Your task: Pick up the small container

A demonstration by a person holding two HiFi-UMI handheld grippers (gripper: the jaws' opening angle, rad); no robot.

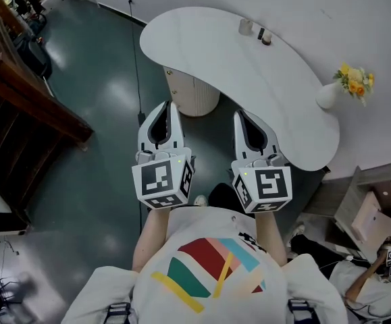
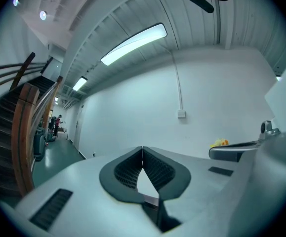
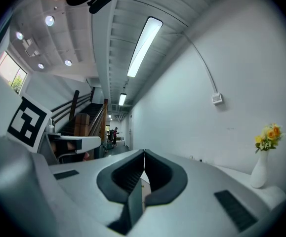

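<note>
Claws closed, empty: left claw [image 2: 142, 149], right claw [image 3: 143, 153].

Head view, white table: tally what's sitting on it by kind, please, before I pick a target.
Small pale container: 1
Small dark item, too small to identify: 1
White vase with yellow flowers: 1
Total: 3

The counter [image 1: 215, 46] top lies mostly bare toward 12 o'clock. A container [image 1: 245, 26] and a dark item [image 1: 265, 38] sit at its far edge, a vase [image 1: 328, 94] at 2 o'clock. Stairs [image 1: 19, 86] block 9 o'clock.
</note>
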